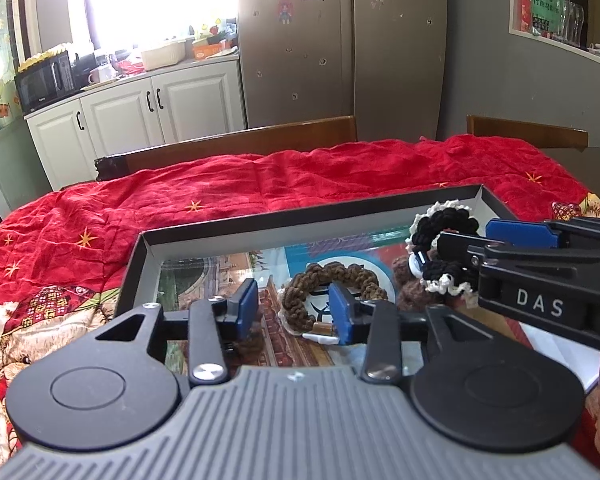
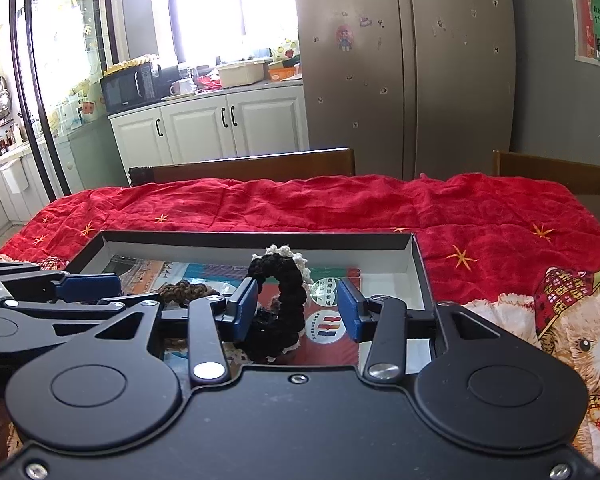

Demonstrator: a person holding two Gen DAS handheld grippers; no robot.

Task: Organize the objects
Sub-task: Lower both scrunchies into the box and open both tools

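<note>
**Ana:** Over the shallow black box (image 1: 148, 264) on the red quilted cloth (image 1: 220, 192), both grippers hang side by side. How does the left gripper (image 1: 294, 308) stand?

**Ben:** Its jaws are partly apart and grip nothing. The brown braided scrunchie (image 1: 332, 280) lies flat on the box floor between and just beyond the blue pads (image 1: 246, 308); I can't tell whether the right-hand pad brushes it.

**Ana:** And the right gripper (image 2: 296, 308)?

**Ben:** Also partly apart. The black crocheted scrunchie with the cream frill (image 2: 284, 300) stands on edge in the box between its pads. It leans against the left pad (image 2: 244, 306), while the right-hand pad stands clear of it, so it isn't clamped.

**Ana:** Where is that one in the left camera?

**Ben:** At the right end of the box, black scrunchie (image 1: 444, 252), just beside the right gripper's fingers (image 1: 520, 232). A second brown knitted piece (image 1: 416, 288) lies beneath it.

**Ana:** Any writing?

**Ben:** The side of the right gripper's body reads "DAS" (image 1: 540, 308). On the printed sheet lining the box, a round green seal (image 2: 324, 290) shows what looks like "2017"; the characters around it are too small to read. Below it sits a round blue and red emblem (image 2: 326, 328). A green notice on the wall (image 1: 546, 8) carries Chinese characters I can't make out clearly.

**Ana:** And on the cloth?

**Ben:** Gold stars, and a teddy bear print (image 2: 592, 344) at the right.
</note>
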